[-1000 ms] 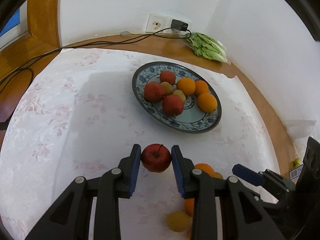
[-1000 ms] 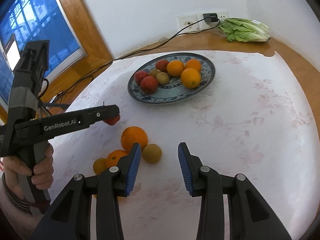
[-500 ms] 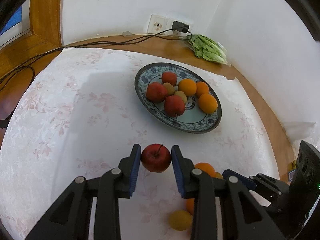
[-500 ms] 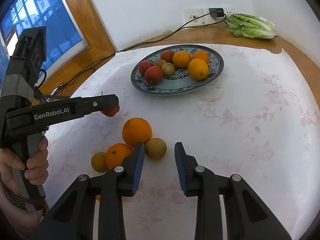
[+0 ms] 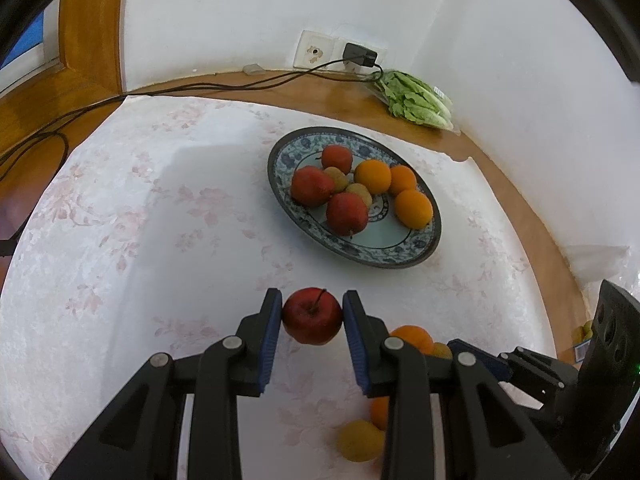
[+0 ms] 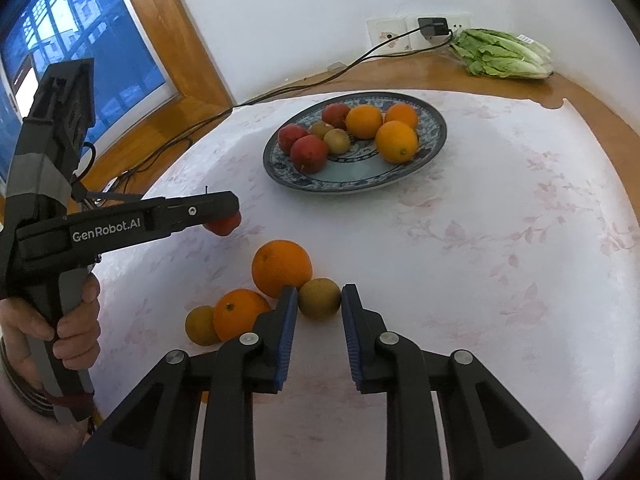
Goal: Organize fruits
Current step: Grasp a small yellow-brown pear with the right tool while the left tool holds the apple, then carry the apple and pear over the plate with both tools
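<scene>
My left gripper (image 5: 312, 314) is shut on a red apple (image 5: 311, 320) with a stem and holds it above the tablecloth, short of the blue-patterned plate (image 5: 384, 260). That plate carries red apples, oranges and small brown fruits. In the right wrist view my right gripper (image 6: 319, 299) is shut on a small brown fruit (image 6: 320, 300) that lies on the cloth, one pad pressing each side. A large orange (image 6: 281, 268) touches it from the left. A smaller orange (image 6: 240, 314) and a yellowish fruit (image 6: 200, 325) lie further left.
A bag of lettuce (image 6: 504, 54) lies on the wooden ledge by the wall socket (image 6: 390, 36), from which a black cable runs left. A hand (image 6: 76, 320) holds the left gripper's handle at the left. A window fills the far left.
My right gripper's jaws have narrowed from wide apart until they press on the small brown fruit, after edging forward around it. The left gripper still holds the apple in the same place.
</scene>
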